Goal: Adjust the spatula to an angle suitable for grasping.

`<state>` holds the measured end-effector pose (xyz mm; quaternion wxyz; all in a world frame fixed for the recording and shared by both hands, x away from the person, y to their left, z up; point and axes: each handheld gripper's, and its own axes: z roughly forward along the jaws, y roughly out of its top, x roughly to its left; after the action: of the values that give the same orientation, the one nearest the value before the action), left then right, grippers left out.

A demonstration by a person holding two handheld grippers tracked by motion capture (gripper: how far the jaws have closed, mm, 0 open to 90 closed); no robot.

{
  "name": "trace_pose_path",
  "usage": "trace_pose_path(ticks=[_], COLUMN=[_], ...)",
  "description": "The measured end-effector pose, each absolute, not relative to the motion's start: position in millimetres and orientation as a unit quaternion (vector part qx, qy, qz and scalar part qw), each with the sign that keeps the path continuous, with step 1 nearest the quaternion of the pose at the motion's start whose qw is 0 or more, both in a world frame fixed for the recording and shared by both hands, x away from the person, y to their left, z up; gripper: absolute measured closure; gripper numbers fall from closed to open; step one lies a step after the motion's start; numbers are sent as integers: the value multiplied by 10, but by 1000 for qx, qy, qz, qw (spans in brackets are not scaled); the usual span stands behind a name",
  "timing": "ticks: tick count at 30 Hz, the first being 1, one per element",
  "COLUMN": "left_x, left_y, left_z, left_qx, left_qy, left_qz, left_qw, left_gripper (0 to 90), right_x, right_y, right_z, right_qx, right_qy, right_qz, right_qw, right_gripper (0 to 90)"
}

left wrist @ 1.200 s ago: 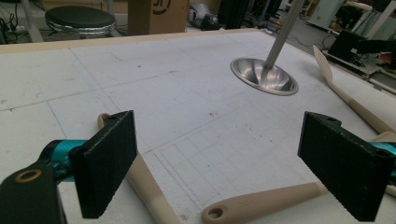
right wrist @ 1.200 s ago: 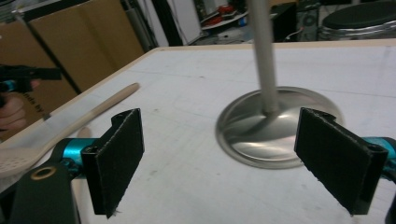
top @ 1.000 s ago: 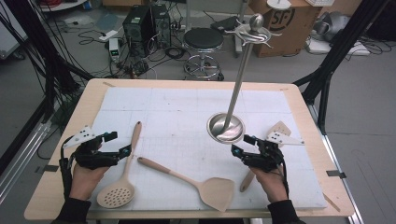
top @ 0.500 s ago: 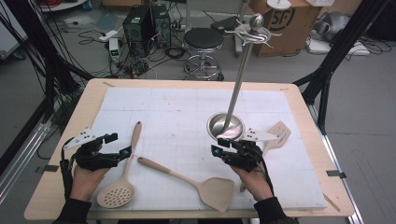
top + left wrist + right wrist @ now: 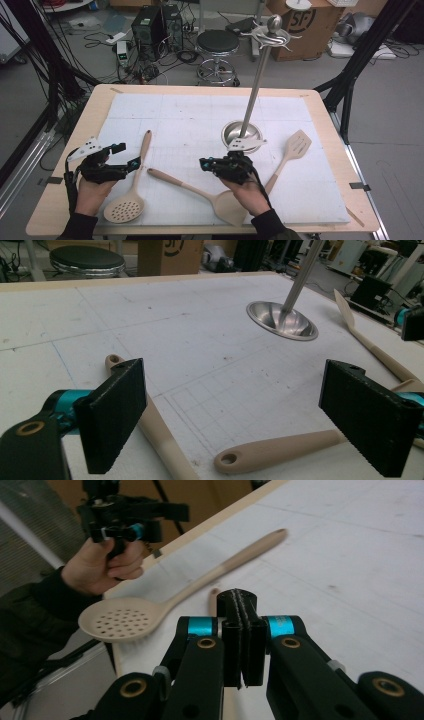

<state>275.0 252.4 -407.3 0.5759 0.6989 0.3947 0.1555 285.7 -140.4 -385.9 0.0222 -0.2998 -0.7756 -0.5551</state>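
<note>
Solid beige spatula (image 5: 200,190) lies on the white mat (image 5: 200,115), its handle end between the two hands and its blade under the right hand. Right gripper (image 5: 204,163), hovering just above that handle, has just clenched its jaws together with nothing between them. Left gripper (image 5: 127,156) rests released, jaws wide, beside the slotted skimmer (image 5: 131,192).

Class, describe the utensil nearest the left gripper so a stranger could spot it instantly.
Start at the white mat on the wooden table. Near its front left corner lies a beige skimmer spoon, beside the left gripper. Unlike its neighbours, its round bowl is full of small holes.
</note>
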Motion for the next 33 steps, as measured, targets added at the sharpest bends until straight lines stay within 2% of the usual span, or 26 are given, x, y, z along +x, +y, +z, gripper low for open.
trace_pose_path(ticks=[9, 16, 24, 33], left_x=[2753, 2732, 2727, 2736], left_y=[2531, 2511, 2524, 2502], left_z=[-4075, -4071, -4074, -4074], left_qx=[699, 700, 697, 697], left_qy=[397, 394, 395, 392], left_qz=[156, 153, 153, 154], left_qw=[575, 576, 579, 580], left_gripper=[125, 124, 124, 132], right_x=[2854, 2847, 2851, 2897], right_y=[-704, -384, -179, -130], right_z=[-4029, -4153, -4383, -4488], right_qx=[-275, -272, -275, -281], right_qy=[-822, -838, -867, -884], right_qz=[-493, -462, -396, -356], right_qw=[71, 101, 127, 113], right_gripper=[894, 894, 894, 894])
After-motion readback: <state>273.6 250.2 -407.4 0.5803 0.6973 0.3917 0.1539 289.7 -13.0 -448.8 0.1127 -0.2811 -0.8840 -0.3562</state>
